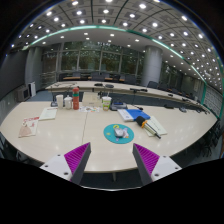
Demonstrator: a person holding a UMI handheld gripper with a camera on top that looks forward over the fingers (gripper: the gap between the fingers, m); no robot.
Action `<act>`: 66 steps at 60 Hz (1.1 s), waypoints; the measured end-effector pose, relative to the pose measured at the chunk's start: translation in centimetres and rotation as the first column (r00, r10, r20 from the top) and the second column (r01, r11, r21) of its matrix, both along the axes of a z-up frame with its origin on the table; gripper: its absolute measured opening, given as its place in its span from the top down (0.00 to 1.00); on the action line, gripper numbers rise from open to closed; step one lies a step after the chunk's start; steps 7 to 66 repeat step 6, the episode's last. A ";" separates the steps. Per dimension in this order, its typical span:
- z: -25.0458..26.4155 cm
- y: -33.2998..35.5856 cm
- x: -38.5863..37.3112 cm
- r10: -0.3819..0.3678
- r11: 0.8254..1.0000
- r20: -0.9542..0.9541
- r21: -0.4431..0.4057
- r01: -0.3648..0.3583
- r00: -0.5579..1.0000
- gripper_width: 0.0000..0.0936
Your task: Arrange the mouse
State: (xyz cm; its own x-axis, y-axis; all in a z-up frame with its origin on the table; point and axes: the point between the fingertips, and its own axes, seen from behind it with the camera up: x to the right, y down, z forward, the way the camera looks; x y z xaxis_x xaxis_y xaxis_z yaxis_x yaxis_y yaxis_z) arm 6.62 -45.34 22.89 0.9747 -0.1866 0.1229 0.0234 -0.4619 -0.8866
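Mouse [119, 131], small, rounded and pale grey, resting on a round teal mat [118, 134] beyond the fingers, slightly right of centre on the pale smooth table [60, 140]. Long axis and heading too small to make out. Gripper [112, 160] spread wide, holding nothing, magenta pads [147, 158] ridged. Farther left, cups [66, 101], hard to identify; papers [28, 127] near left. Dark flat items [140, 115] just right of mouse, unclear.

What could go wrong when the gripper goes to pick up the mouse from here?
1. The mouse lies beyond the open gripper on a round teal mouse pad; a low approach may push the pad.
2. A notebook and papers lie close beside it; a finger may knock them.
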 end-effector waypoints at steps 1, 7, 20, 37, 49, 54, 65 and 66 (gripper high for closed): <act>0.1 -0.1 0.0 0.001 1.000 0.004 0.001 -0.001 1.000 0.08; 0.6 -0.6 -0.4 0.010 1.000 0.013 0.003 -0.010 1.000 0.09; 0.6 -0.6 -0.4 0.010 1.000 0.013 0.003 -0.010 1.000 0.09; 0.6 -0.6 -0.4 0.010 1.000 0.013 0.003 -0.010 1.000 0.09; 0.6 -0.6 -0.4 0.010 1.000 0.013 0.003 -0.010 1.000 0.09; 0.6 -0.6 -0.4 0.010 1.000 0.013 0.003 -0.010 1.000 0.09; 0.6 -0.6 -0.4 0.010 1.000 0.013 0.003 -0.010 1.000 0.09; 0.6 -0.6 -0.4 0.010 1.000 0.013 0.003 -0.010 1.000 0.09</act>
